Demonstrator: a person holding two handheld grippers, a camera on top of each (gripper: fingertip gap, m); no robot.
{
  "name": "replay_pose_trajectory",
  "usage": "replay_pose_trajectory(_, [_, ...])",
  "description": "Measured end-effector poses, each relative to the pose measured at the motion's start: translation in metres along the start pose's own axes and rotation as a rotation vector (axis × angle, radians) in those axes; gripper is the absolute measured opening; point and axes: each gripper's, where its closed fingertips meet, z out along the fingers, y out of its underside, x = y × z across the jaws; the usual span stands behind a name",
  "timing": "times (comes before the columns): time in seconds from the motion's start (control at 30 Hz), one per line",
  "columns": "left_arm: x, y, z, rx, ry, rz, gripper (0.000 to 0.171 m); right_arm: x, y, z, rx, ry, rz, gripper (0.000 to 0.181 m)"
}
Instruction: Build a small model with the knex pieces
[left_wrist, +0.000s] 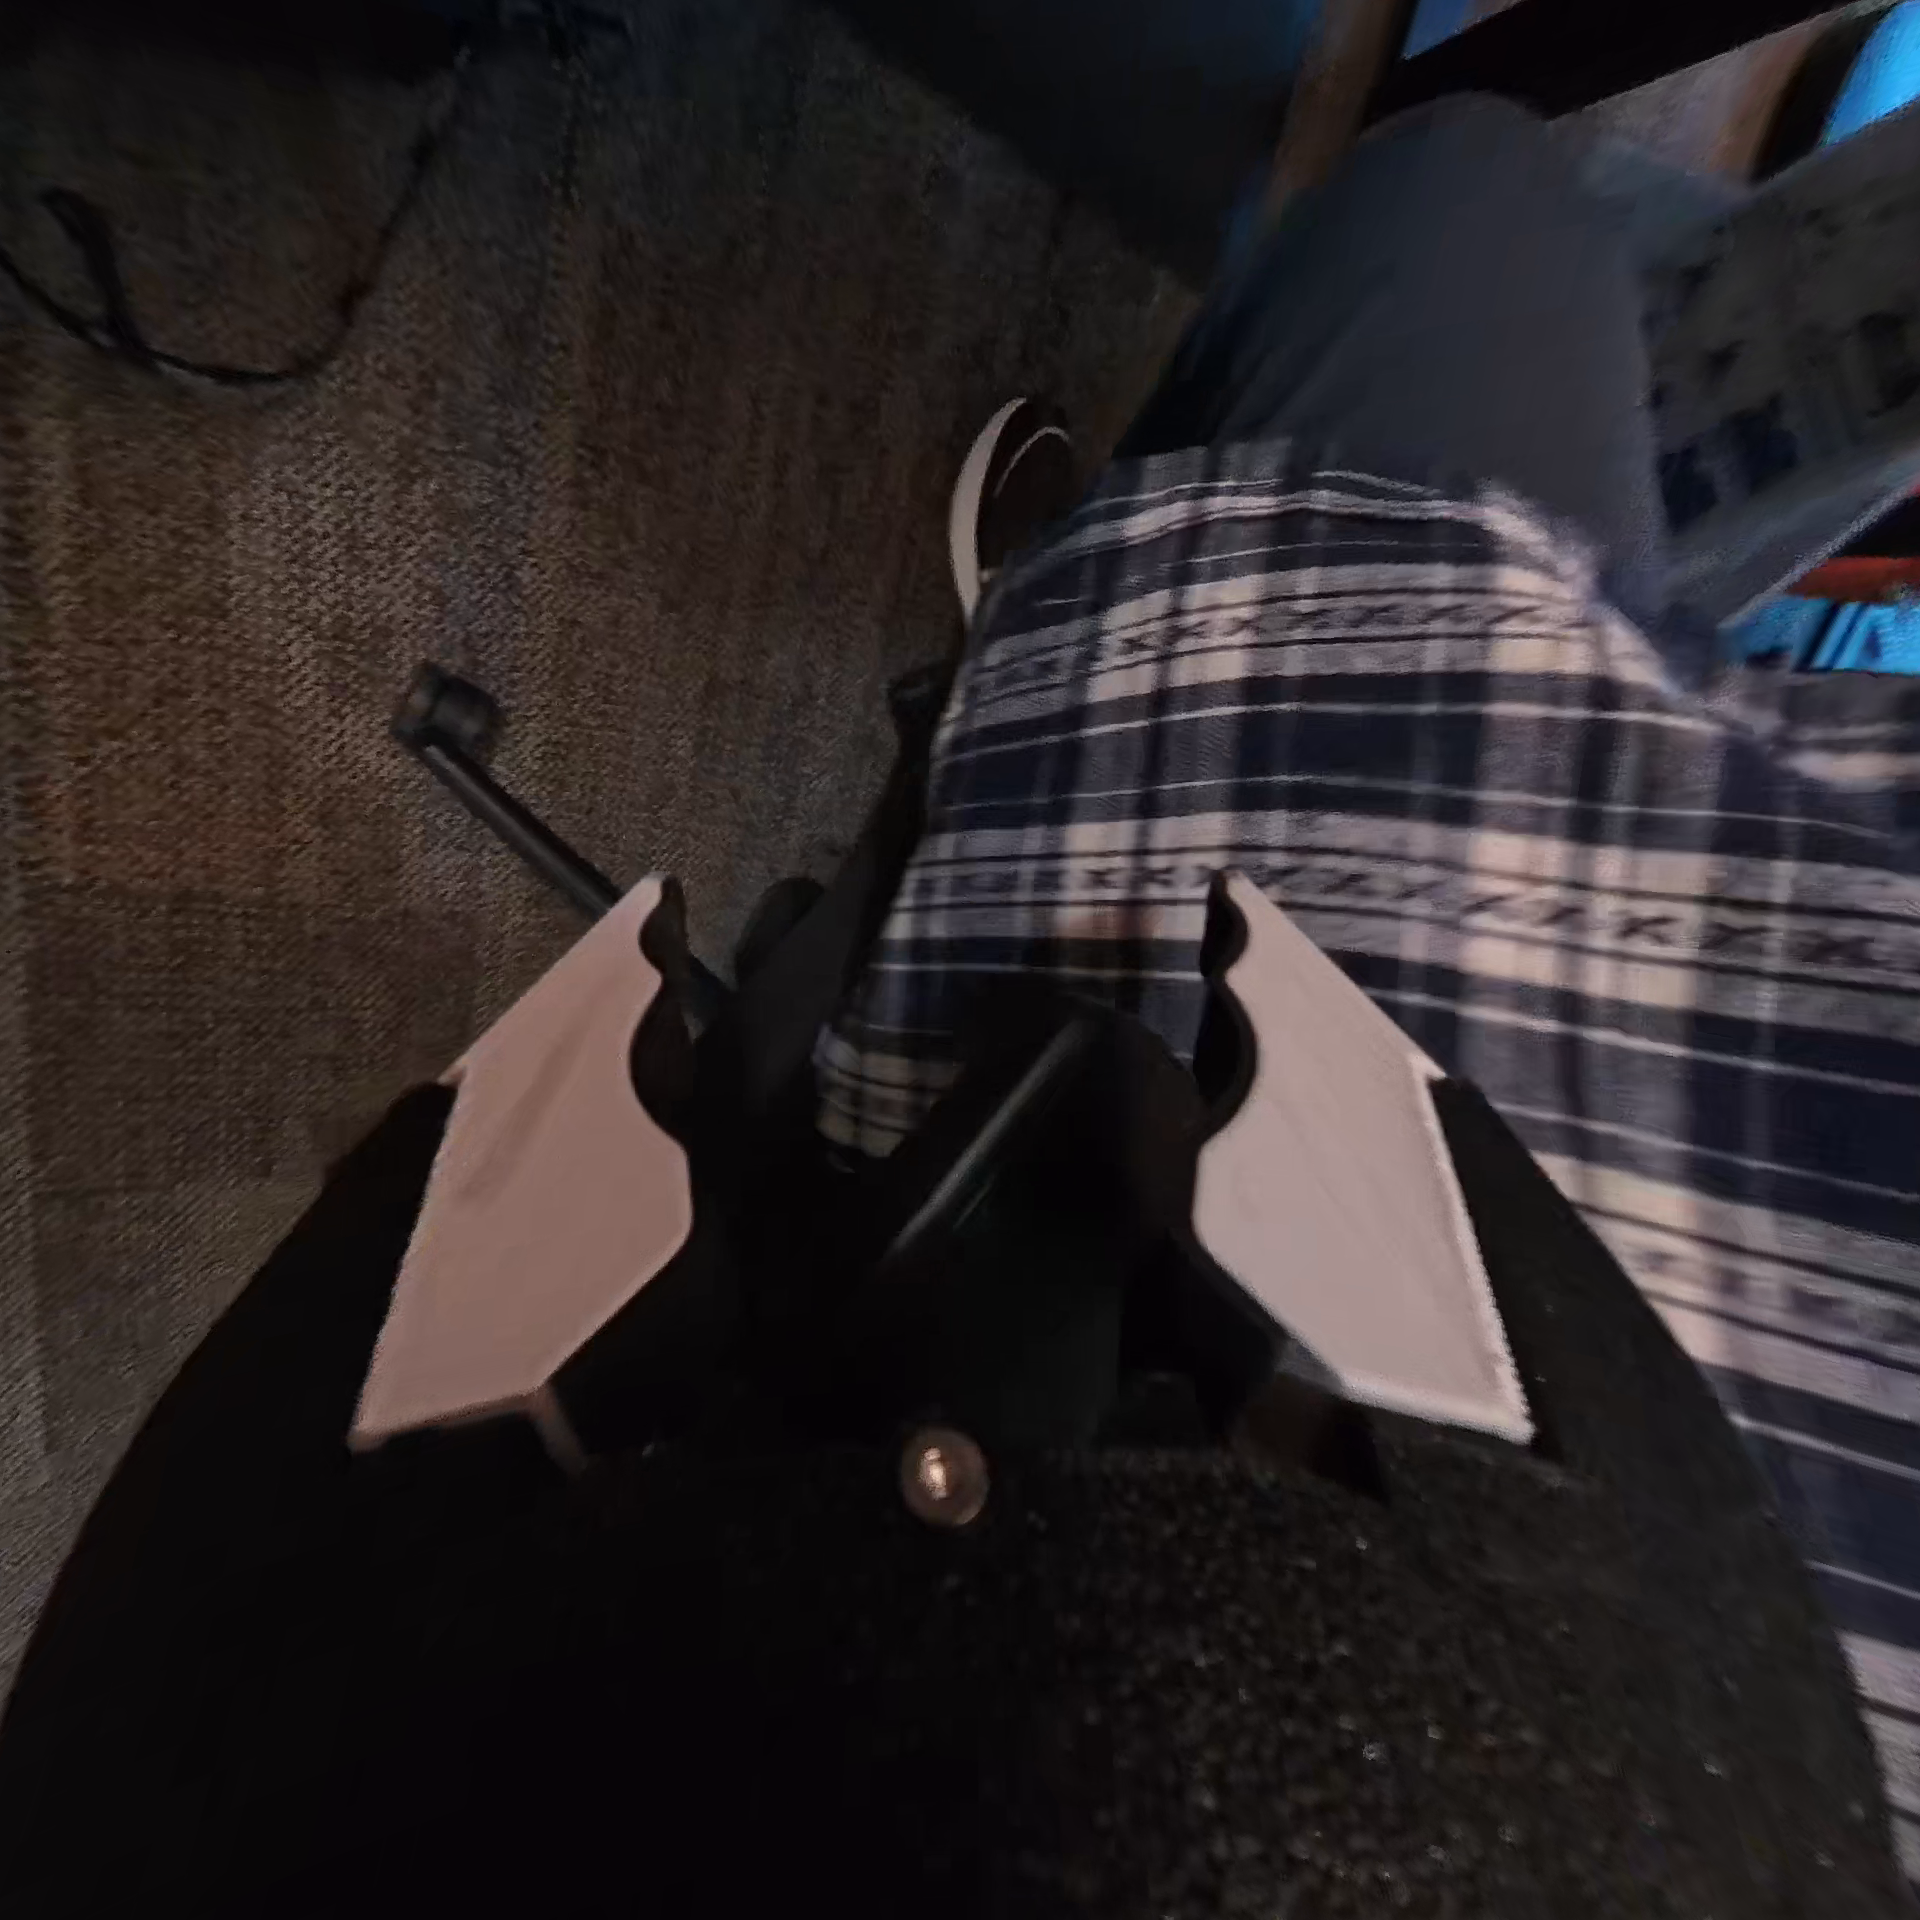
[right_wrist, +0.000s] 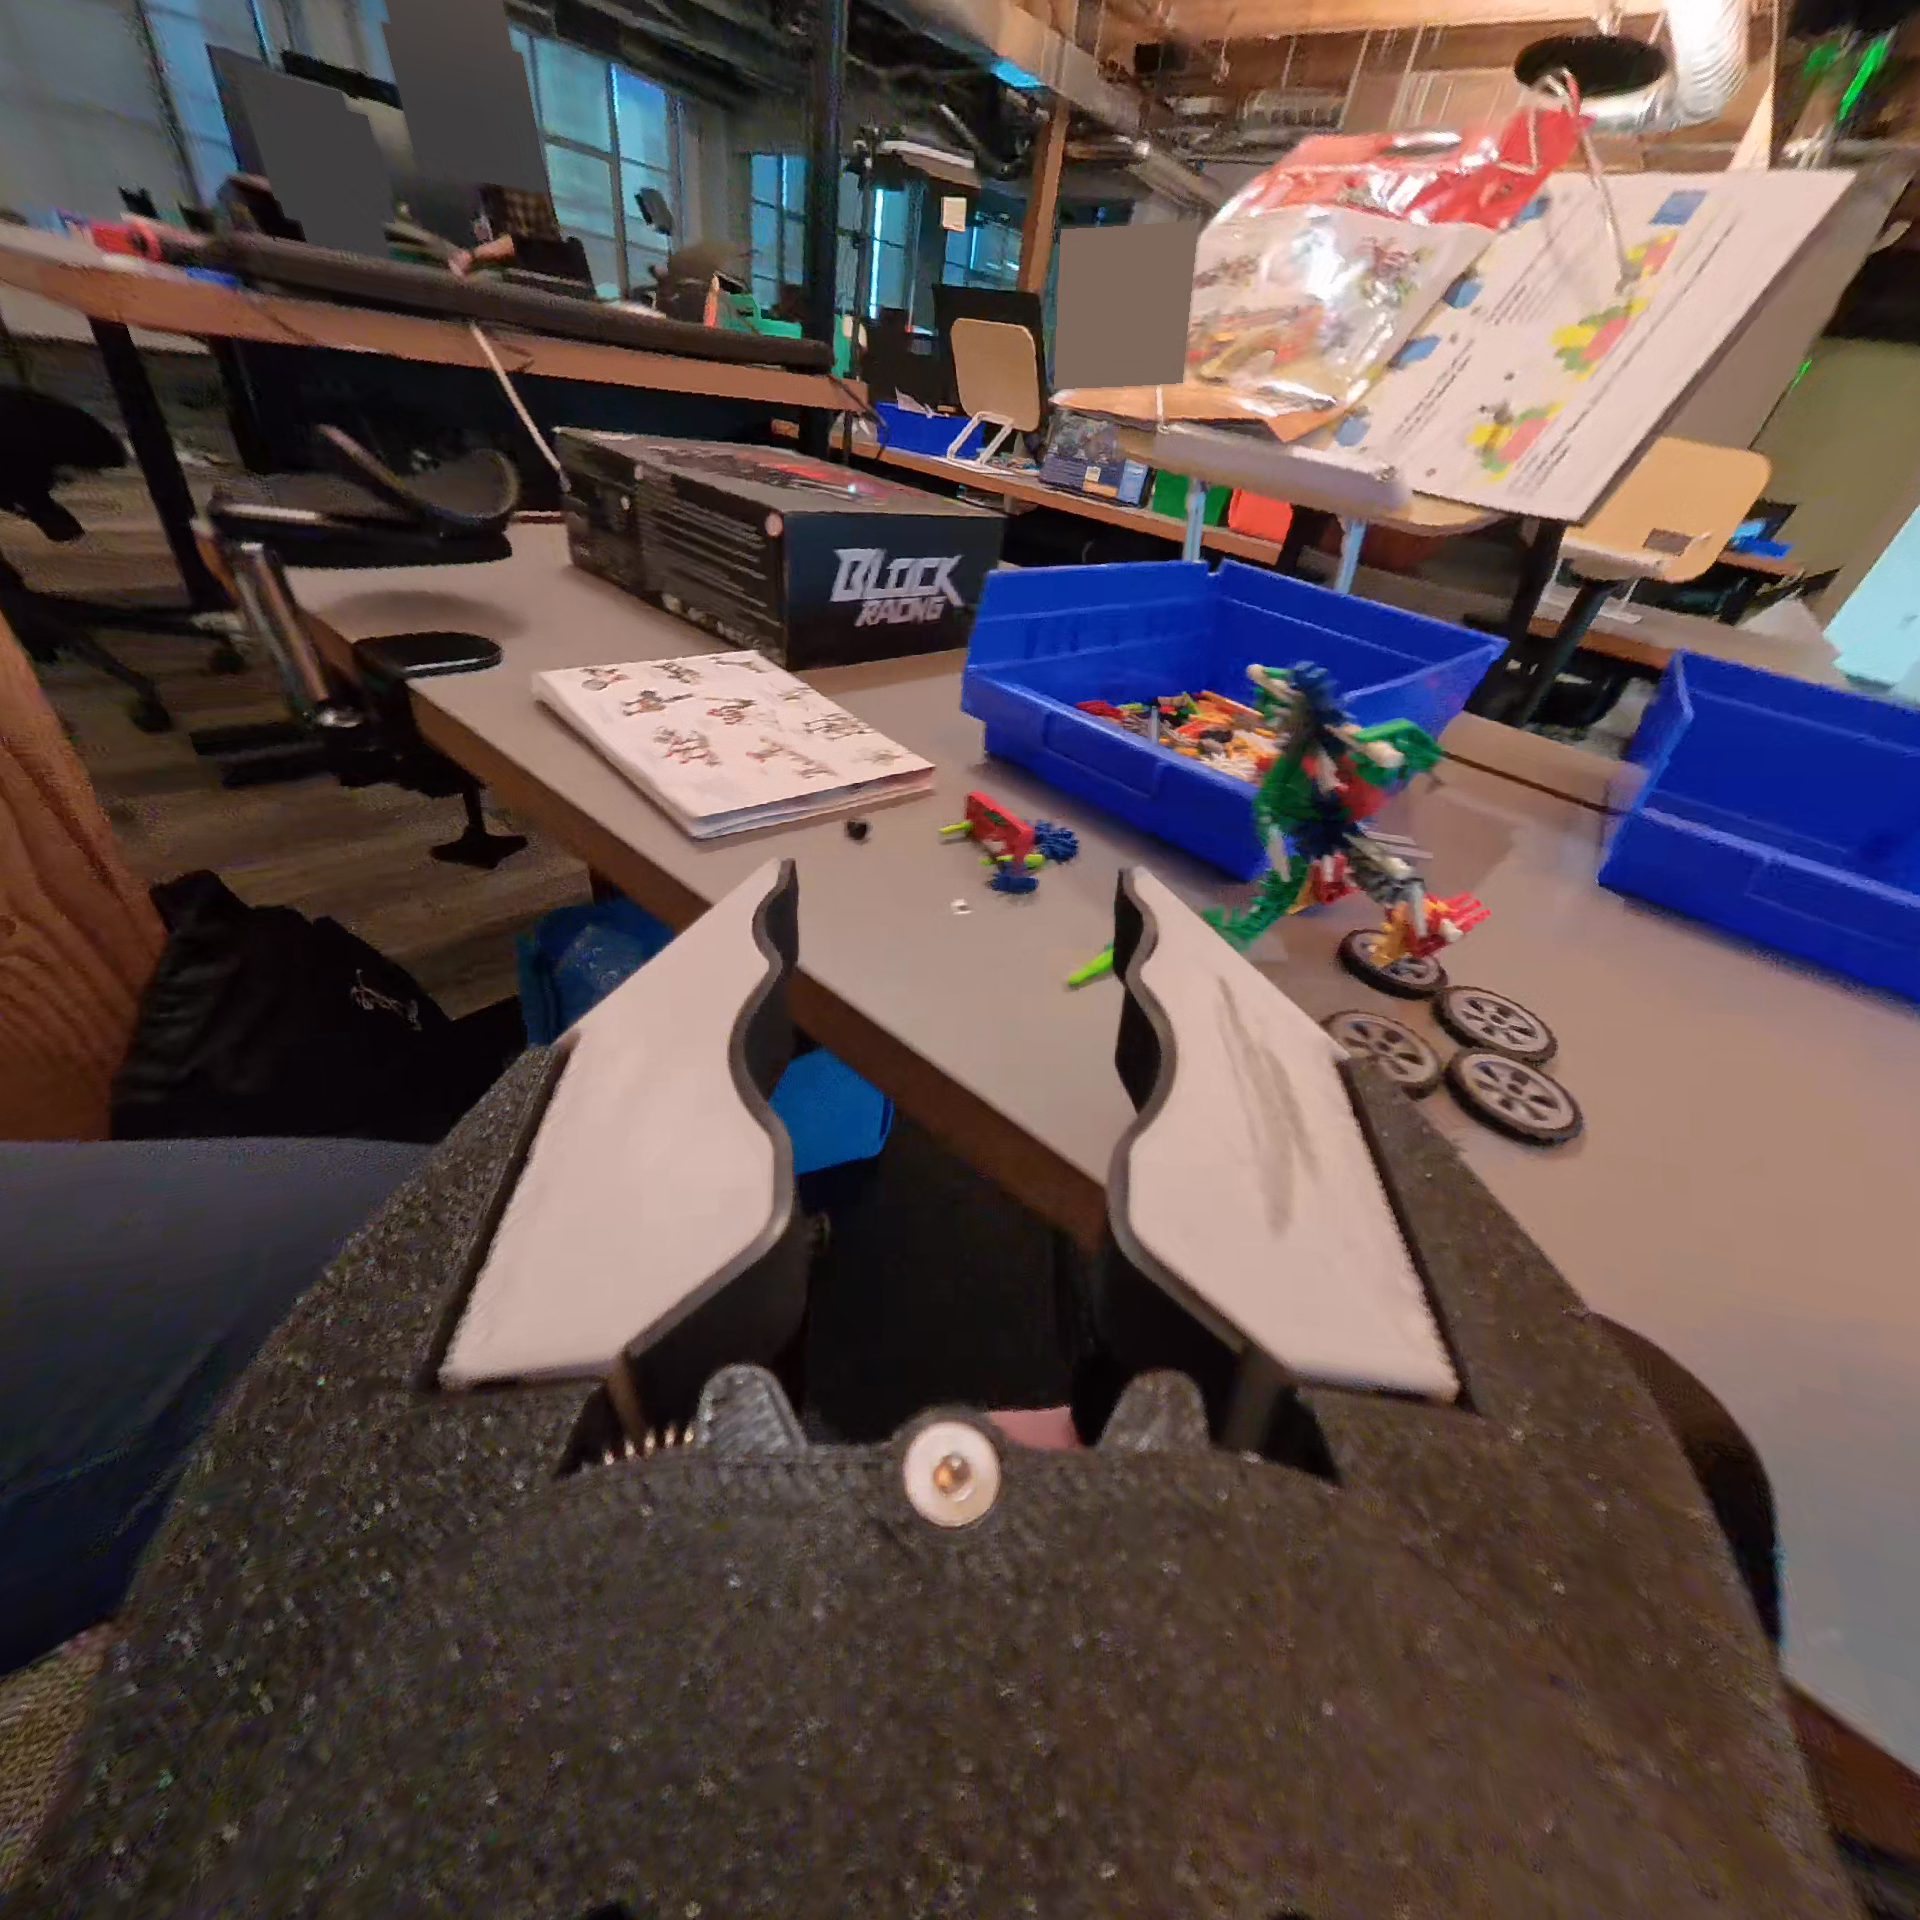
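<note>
The left tongs (left_wrist: 940, 914) gape wide and empty, aimed down at carpet (left_wrist: 416, 582) beside a plaid-clad leg (left_wrist: 1403, 831). The right tongs (right_wrist: 956, 894) stand open and empty over the tabletop (right_wrist: 1662, 1195) edge. Nearest, ahead and right, stand a colourful rod-built model (right_wrist: 1325, 810) and loose wheels (right_wrist: 1496, 1060), blue bins (right_wrist: 1101, 634) behind.

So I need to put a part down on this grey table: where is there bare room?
Bare grey table lies on the near right, beyond the four loose wheels, and on the far left between the booklet and the black box. It is crowded mid-table: small pieces, the toy model and the blue bin.
</note>
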Motion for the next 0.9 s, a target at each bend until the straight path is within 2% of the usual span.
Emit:
replay_pose_trajectory(0.07, [-0.005, 0.009, 0.002, -0.029, 0.076, 0.015, 0.101, -0.039, -0.003, -0.009, -0.008, 0.007, -0.045, 0.06])
replay_pose_trajectory(0.13, [-0.014, 0.009, 0.003, -0.06, 0.169, 0.001, 0.096, -0.085, -0.009, -0.021, -0.013, 0.003, -0.081, 0.06])
replay_pose_trajectory(0.17, [-0.011, 0.006, 0.002, -0.071, 0.24, -0.023, 0.096, -0.107, -0.013, -0.028, -0.014, 0.003, -0.081, 0.061])
replay_pose_trajectory(0.23, [-0.009, -0.009, -0.004, -0.025, 0.254, -0.023, 0.096, -0.146, -0.023, -0.039, -0.028, -0.013, -0.048, 0.061])
replay_pose_trajectory(0.27, [0.007, -0.02, -0.009, 0.021, 0.274, 0.02, 0.098, -0.162, -0.031, -0.044, -0.036, -0.016, -0.035, 0.061])
replay_pose_trajectory(0.33, [0.057, -0.037, -0.009, 0.066, 0.326, 0.216, 0.108, -0.185, -0.059, -0.057, -0.038, -0.016, -0.059, 0.062])
replay_pose_trajectory(0.47, [0.132, -0.083, 0.016, 0.202, 0.41, 0.548, 0.119, -0.199, -0.099, -0.084, -0.058, 0.025, -0.131, 0.062])
replay_pose_trajectory(0.57, [0.185, -0.109, 0.019, 0.292, 0.592, 0.614, 0.122, -0.194, -0.104, -0.096, -0.081, 0.105, -0.172, 0.062])
replay_pose_trajectory(0.63, [0.212, -0.108, 0.023, 0.276, 0.661, 0.675, 0.131, -0.195, -0.109, -0.096, -0.082, 0.135, -0.158, 0.062])
replay_pose_trajectory(0.77, [0.254, -0.101, 0.003, 0.334, 0.778, 0.839, 0.131, -0.213, -0.117, -0.078, -0.106, 0.135, -0.181, 0.062])
replay_pose_trajectory(0.9, [0.264, -0.114, -0.024, 0.475, 0.778, 0.999, 0.13, -0.224, -0.122, -0.044, -0.152, 0.12, -0.243, 0.062])
